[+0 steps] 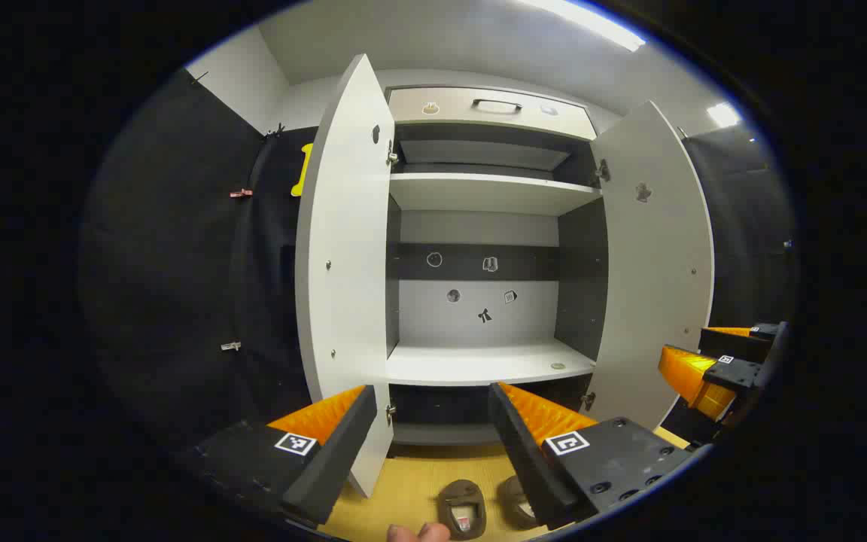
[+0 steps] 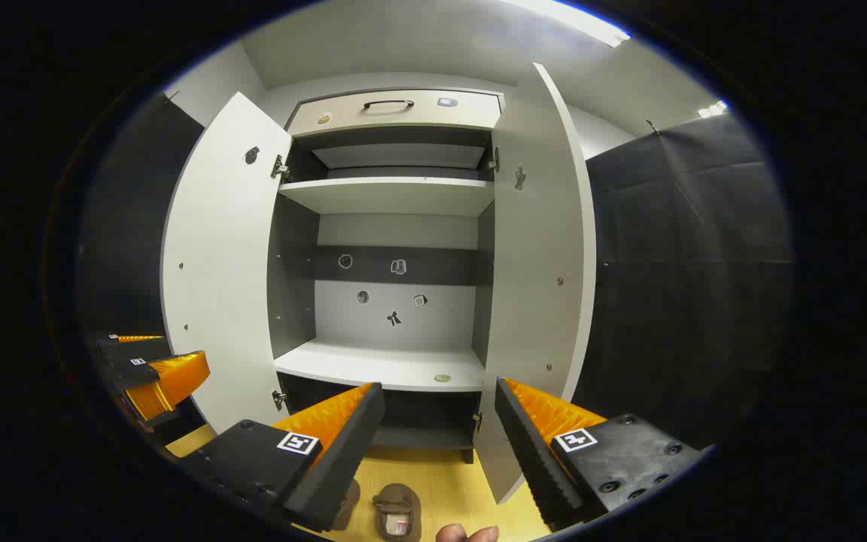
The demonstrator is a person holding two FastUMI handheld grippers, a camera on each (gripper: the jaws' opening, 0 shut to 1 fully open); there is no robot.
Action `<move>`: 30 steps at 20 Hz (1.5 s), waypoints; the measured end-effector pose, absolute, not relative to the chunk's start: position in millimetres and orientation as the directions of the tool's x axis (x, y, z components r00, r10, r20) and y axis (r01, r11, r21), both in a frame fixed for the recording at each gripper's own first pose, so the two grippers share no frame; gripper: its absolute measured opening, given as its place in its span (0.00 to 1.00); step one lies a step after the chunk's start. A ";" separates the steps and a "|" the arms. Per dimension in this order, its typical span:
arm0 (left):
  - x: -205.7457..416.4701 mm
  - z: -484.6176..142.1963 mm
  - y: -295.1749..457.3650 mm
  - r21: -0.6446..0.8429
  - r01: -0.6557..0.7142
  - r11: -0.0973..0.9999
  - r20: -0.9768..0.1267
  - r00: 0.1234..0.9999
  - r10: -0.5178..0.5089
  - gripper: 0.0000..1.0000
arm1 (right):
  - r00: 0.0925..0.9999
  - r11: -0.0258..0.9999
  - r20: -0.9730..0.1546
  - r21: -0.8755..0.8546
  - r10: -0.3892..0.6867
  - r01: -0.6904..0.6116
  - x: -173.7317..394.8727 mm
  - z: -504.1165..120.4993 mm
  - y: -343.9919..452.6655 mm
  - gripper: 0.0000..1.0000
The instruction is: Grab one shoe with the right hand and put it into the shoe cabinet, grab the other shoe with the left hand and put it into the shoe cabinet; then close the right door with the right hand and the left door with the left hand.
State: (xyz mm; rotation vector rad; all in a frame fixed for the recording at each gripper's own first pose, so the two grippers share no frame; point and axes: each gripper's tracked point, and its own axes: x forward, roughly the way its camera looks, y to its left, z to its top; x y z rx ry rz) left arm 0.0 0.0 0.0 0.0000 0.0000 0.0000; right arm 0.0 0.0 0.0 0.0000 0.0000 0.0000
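Both doors swung wide — cabinet's middle shelf lies bare, reachable straight ahead.

I've got both views facing the open shoe cabinet from close by, left gripper view offset left, right gripper view offset right, sharing its shelves.

The shoe cabinet looks like smooth, matt laminated board, pale on its doors and shelves, darker on the inner side walls (small metal hinges glint at the door edges). The floor is smooth, wood-look. Both shoes seem soft and matt, like suede or cloth.
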 end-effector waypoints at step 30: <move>-8.1 -13.2 26.5 0.045 -0.030 0.999 0.009 1.000 0.029 0.95 | 0.964 0.992 -0.236 0.079 0.119 -0.103 0.2 -103.7 37.8 0.98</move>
